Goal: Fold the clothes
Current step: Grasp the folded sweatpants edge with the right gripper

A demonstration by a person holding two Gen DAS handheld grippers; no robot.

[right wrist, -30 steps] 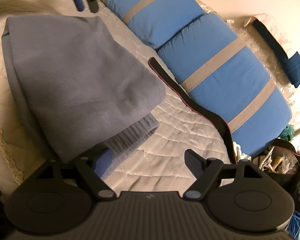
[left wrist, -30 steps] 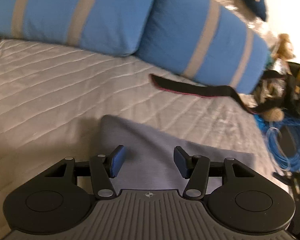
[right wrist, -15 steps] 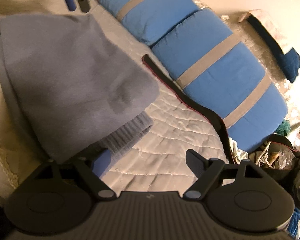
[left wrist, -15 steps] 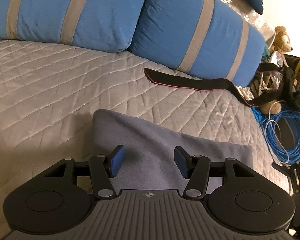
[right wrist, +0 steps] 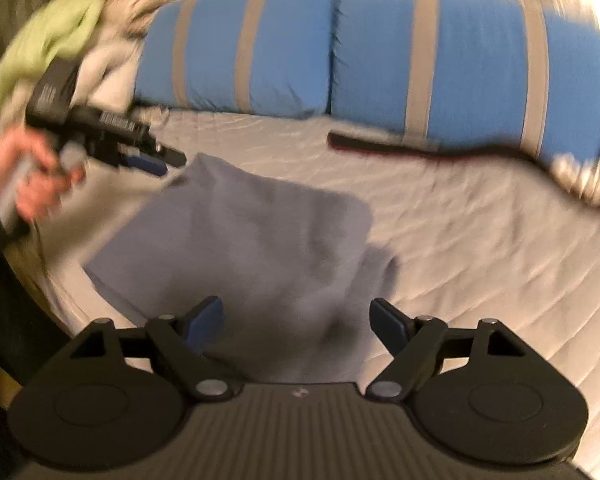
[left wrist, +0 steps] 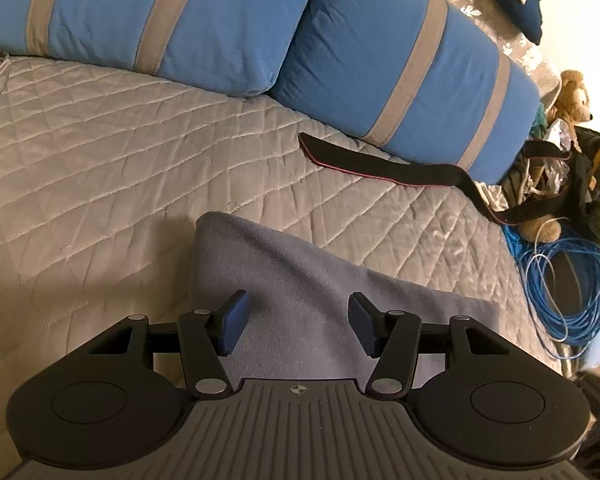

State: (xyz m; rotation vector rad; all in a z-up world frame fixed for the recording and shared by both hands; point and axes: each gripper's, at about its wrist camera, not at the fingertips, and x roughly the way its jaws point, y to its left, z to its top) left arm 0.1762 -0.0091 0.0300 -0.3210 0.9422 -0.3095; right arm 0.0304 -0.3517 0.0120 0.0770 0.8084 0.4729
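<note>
Beyond the pillows (right wrist: 340, 48), green cloth (right wrist: 52, 12)

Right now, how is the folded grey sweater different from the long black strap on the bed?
The folded grey sweater is wide, soft-looking and a rough rectangle; the long black strap is thin and narrow with a reddish edge. The sweater lies near the fingers, while the strap lies by the blue striped pillows. Both rest flat on the quilted bedspread.
</note>
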